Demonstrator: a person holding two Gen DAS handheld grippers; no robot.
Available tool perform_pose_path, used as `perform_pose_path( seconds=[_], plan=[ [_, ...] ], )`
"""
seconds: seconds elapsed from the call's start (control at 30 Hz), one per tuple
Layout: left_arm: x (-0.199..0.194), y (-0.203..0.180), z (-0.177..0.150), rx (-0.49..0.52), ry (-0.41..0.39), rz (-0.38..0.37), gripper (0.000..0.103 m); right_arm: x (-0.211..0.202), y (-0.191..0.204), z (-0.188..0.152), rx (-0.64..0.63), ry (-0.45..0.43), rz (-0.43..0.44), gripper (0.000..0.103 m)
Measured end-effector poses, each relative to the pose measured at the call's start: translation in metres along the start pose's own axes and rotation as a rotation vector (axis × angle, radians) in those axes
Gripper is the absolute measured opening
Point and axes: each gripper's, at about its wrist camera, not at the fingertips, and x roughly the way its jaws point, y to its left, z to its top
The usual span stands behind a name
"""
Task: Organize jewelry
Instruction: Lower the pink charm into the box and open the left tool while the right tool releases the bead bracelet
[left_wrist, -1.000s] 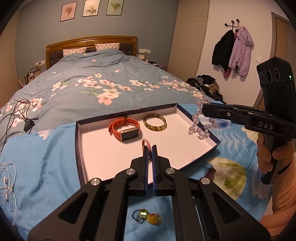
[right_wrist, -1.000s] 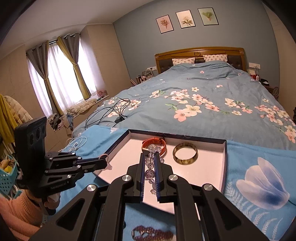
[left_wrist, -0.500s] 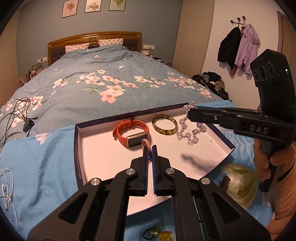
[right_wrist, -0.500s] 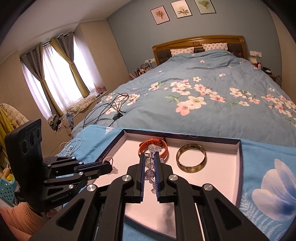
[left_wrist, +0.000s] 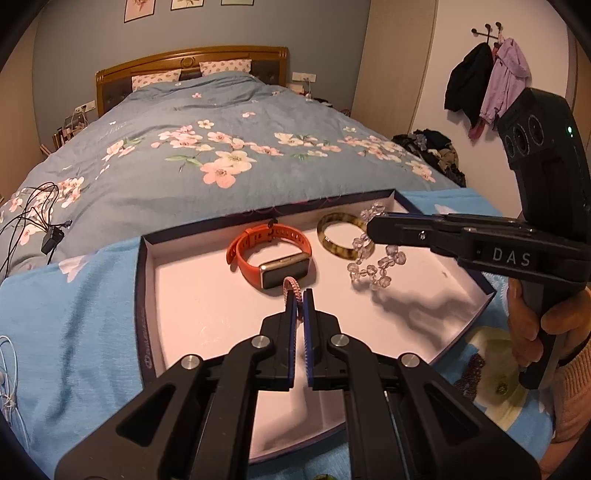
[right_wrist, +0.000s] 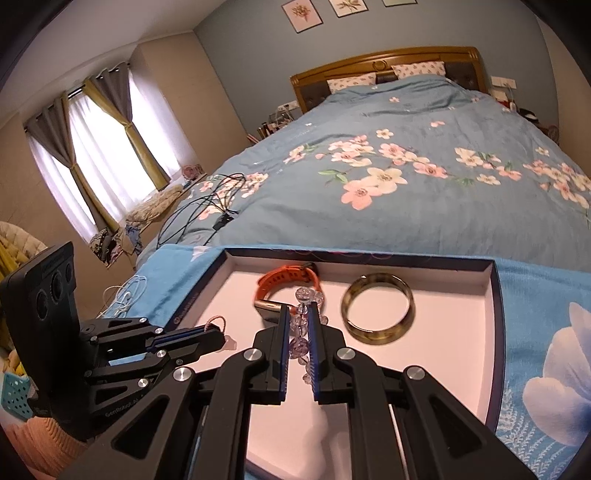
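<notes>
Left wrist view: our left gripper (left_wrist: 300, 299) has its jaws closed narrow on a thin pink woven cord (left_wrist: 291, 286), held over the near middle of the tray (left_wrist: 146, 295). To the right, the right gripper (left_wrist: 373, 227) pinches a clear bead bracelet (left_wrist: 373, 266) that hangs above the tray's far right, just beside the amber bangle (left_wrist: 341, 236). The orange watch (left_wrist: 271, 254) lies at far centre. Risk, as we judge it: letting go from this height lets the beads bounce onto the bangle or tangle with it; the cord could snag on the watch strap.

Right wrist view: right gripper (right_wrist: 298, 328) jaws narrow, clamped on the bead strand (right_wrist: 301, 321); the left gripper (right_wrist: 218, 334) sits at near left with the cord loop (right_wrist: 216, 322) poking out. The tray rests on a light blue floral cloth (right_wrist: 535, 295) on the bed, a soft base, so pressing down could tip it. Cables (right_wrist: 207, 206) lie on the duvet, curtained window (right_wrist: 96, 155) at far left
</notes>
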Motion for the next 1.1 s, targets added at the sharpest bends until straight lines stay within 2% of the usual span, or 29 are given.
perform_pose_path(
  seconds=[0.37,1.1],
  plan=[
    [0.024,0.003,-0.001,-0.007,0.046,0.029,0.004,0.004,-0.015,-0.003,0.03,0.024,-0.041,0.008],
    [0.035,0.001,0.002,-0.013,0.071,0.049,0.004,0.013,-0.025,-0.007,0.031,0.062,-0.098,0.011]
  ],
)
